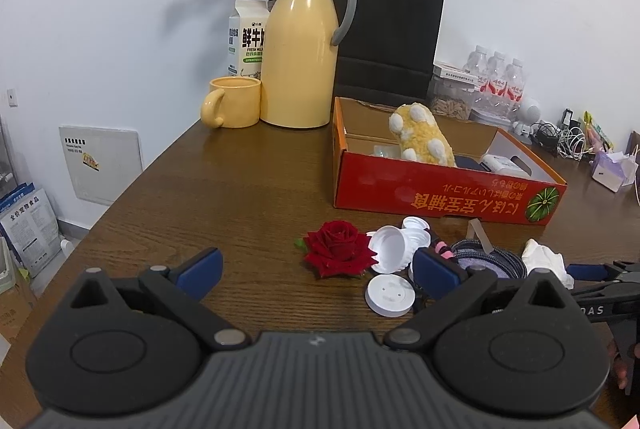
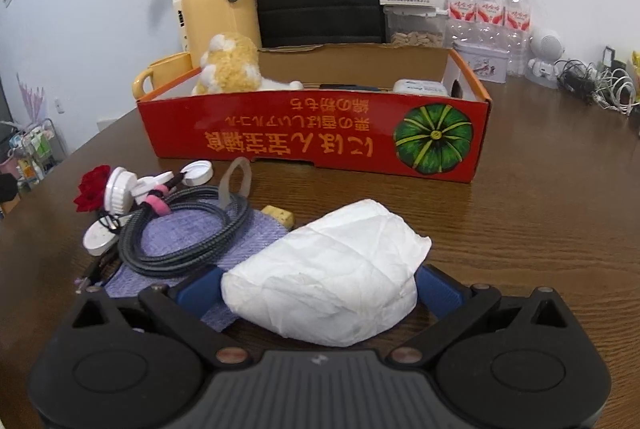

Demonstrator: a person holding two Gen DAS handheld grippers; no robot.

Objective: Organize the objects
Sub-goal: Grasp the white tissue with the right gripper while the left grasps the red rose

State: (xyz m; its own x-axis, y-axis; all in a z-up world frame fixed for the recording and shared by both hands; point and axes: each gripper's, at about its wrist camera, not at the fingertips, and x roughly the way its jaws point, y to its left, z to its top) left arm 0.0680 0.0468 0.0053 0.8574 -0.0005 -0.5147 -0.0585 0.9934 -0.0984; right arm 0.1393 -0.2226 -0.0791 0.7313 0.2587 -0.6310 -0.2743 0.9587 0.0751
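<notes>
The right gripper (image 2: 320, 293) has its blue pads on either side of a crumpled white tissue wad (image 2: 332, 269); the pads appear to touch its flanks, so it seems gripped, though the contact is partly hidden. At ten o'clock from it, a coiled grey cable (image 2: 180, 233) lies on a lavender cloth (image 2: 248, 229), with white plastic caps (image 2: 118, 189) and a red rose (image 2: 90, 189) beyond. At twelve o'clock stands the red cardboard box (image 2: 312, 137), holding a yellow plush toy (image 2: 228, 67).

The left gripper (image 1: 316, 269) is spread wide and holds nothing, hovering over the wooden table (image 1: 200, 197). The rose (image 1: 338, 247) sits just ahead at twelve o'clock, the caps (image 1: 390, 269) at one o'clock. The box (image 1: 440, 189) is farther off at one o'clock; a yellow thermos (image 1: 300, 49) and yellow mug (image 1: 232, 101) stand at twelve.
</notes>
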